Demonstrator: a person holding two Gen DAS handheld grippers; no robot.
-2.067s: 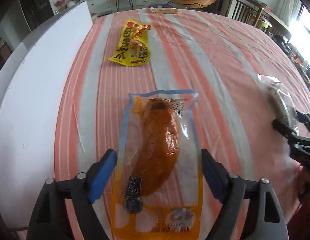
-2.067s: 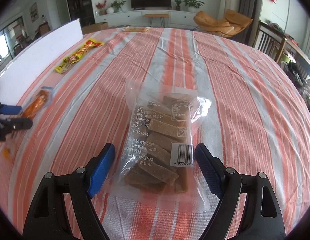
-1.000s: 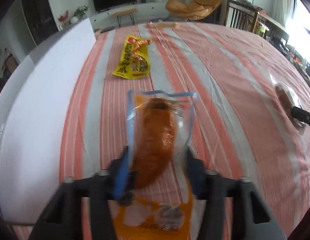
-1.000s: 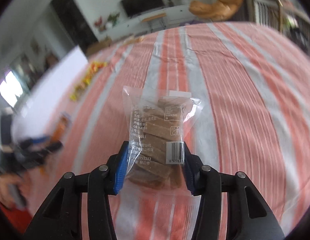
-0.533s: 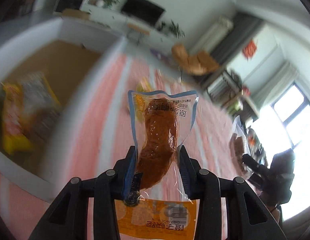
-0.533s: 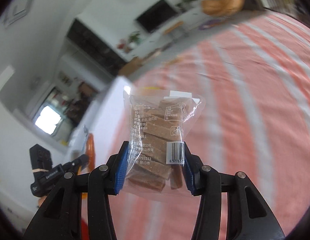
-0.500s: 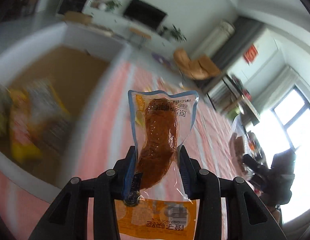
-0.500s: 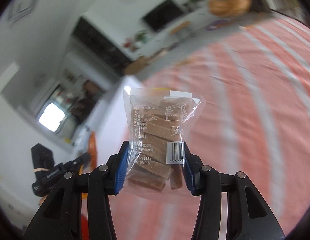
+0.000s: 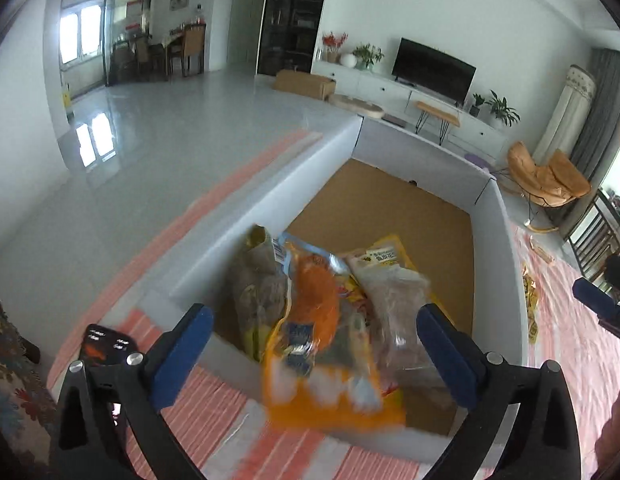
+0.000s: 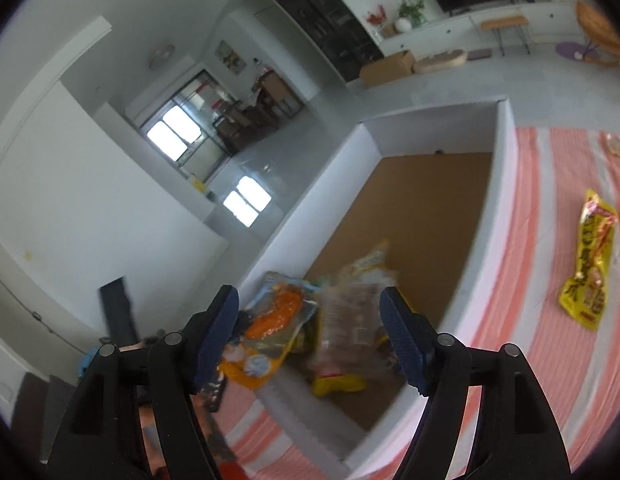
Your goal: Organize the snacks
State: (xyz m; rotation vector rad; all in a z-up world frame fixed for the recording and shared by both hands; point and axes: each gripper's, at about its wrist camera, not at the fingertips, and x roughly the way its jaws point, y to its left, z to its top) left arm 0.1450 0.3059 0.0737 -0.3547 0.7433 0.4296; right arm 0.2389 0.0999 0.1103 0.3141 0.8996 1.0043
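Left wrist: my left gripper (image 9: 310, 340) fingers are opening, letting the orange pouch (image 9: 313, 312) fall into the box (image 9: 505, 248).

Right wrist: my right gripper (image 10: 310, 330) fingers are opening, freeing the clear bag (image 10: 345, 320) over the box's near pile.

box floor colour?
Brown, like cardboard or cork, inside white walls. The box floor shows best in the right wrist view.

Open living room, white walls, glossy pale grey floor (image 9: 158, 152) reflecting bright windows (image 9: 80, 34). Dark TV (image 9: 431, 68) on a long white cabinet (image 9: 389, 86) with potted plants. Tall black shelving (image 9: 294, 16) beside it. Orange lounge chair (image 9: 549, 174) near grey curtains; dining chairs by the windows.
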